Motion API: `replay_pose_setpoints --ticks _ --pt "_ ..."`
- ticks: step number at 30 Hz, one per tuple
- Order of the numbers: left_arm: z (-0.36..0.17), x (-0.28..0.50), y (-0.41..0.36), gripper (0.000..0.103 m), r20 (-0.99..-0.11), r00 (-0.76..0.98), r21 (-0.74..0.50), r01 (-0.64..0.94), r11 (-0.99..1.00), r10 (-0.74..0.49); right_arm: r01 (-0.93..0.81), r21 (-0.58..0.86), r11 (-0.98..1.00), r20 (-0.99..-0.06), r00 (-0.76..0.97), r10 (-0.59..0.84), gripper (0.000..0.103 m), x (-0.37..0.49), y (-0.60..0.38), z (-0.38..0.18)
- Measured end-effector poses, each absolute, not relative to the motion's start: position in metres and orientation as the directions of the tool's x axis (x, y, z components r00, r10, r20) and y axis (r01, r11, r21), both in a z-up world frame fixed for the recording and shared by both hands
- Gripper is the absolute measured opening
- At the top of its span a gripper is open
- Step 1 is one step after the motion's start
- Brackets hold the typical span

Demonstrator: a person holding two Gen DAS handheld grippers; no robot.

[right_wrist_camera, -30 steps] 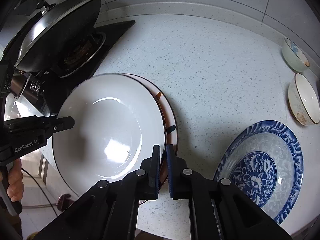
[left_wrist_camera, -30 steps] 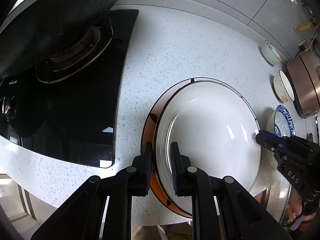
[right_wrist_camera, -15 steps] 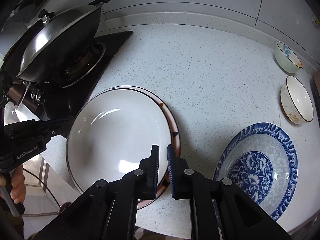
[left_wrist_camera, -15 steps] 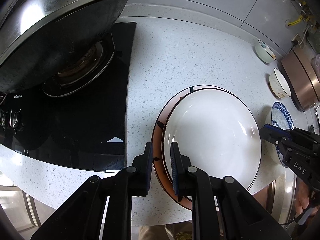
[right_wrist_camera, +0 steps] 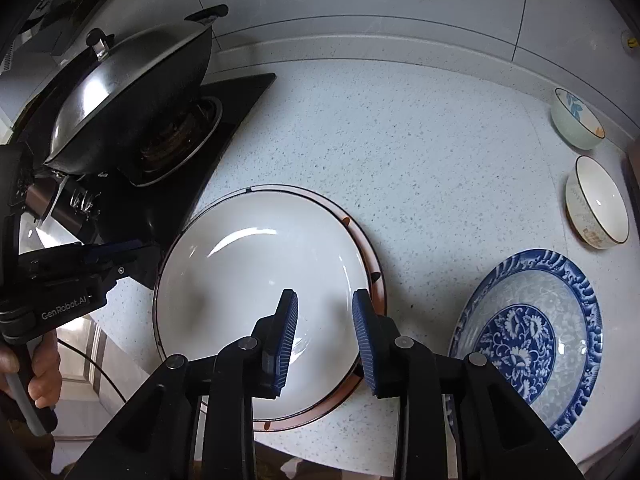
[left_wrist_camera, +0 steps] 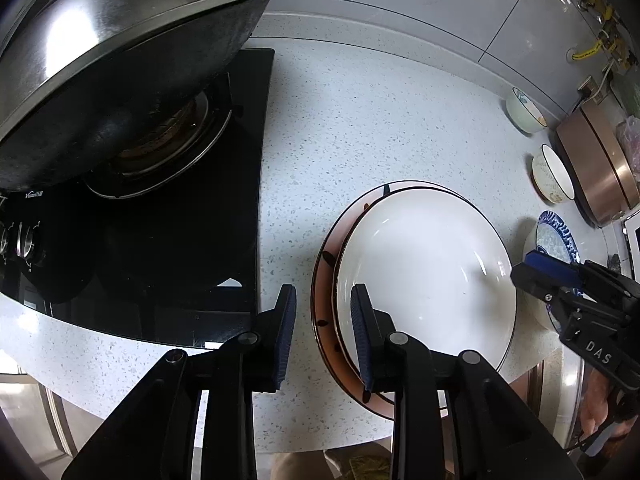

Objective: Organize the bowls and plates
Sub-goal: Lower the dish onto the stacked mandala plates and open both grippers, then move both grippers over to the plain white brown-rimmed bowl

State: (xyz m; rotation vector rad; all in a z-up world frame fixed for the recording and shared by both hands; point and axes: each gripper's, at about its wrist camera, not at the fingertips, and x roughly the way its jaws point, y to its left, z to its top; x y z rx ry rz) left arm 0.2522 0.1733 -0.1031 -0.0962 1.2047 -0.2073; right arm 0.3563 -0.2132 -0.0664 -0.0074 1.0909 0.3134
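Note:
A white plate [left_wrist_camera: 424, 268] [right_wrist_camera: 260, 280] rests on an orange-rimmed plate [left_wrist_camera: 324, 300] [right_wrist_camera: 374, 280] on the speckled counter. My left gripper [left_wrist_camera: 323, 312] is open and empty, its jaws either side of the plates' left rim, above it. My right gripper [right_wrist_camera: 325, 320] is open and empty above the white plate's right part; it also shows in the left wrist view [left_wrist_camera: 536, 276]. A blue patterned plate [right_wrist_camera: 528, 332] lies to the right. Two small bowls, one with a gold rim [right_wrist_camera: 596, 204] and one pale green [right_wrist_camera: 576, 120], stand at the far right.
A lidded wok [left_wrist_camera: 120, 60] sits on the black gas hob [left_wrist_camera: 160, 240] to the left. A copper-coloured appliance [left_wrist_camera: 596, 168] stands at the far right by the wall. The counter's front edge runs just below the plates.
Both grippers opened and let go of the white plate, which now rests on the orange-rimmed plate. Both drew back and up from the plates.

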Motion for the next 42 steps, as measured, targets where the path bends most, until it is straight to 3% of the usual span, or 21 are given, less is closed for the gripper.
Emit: replay_pose_setpoints --ticks 5,10,15,29,42 --pt "-0.093 0.252 0.168 0.025 -0.904 0.356 -0.205 0.129 0.97 -0.238 -0.238 0.149 0.96 -0.855 0.456 0.246 0.034 0.347 -0.231 -0.052" --pt "-0.083 0.255 0.148 0.033 -0.897 0.358 -0.224 0.14 0.965 -0.26 -0.212 0.135 0.968 -0.837 0.498 0.226 0.046 0.336 -0.259 -0.036" --pt "-0.072 0.261 0.113 0.046 -0.889 0.376 -0.219 0.155 0.963 -0.262 -0.193 0.123 0.974 -0.829 0.519 0.207 0.051 0.337 -0.29 -0.03" --pt "-0.057 0.305 -0.039 0.046 -0.882 0.356 -0.229 0.251 0.941 -0.309 -0.09 0.113 0.99 -0.834 0.533 0.144 0.056 0.376 -0.45 -0.012" --pt "-0.067 0.35 -0.143 0.048 -0.901 0.364 -0.137 0.28 0.95 -0.237 -0.024 0.108 0.994 -0.825 0.556 0.103 0.061 0.414 -0.528 -0.02"
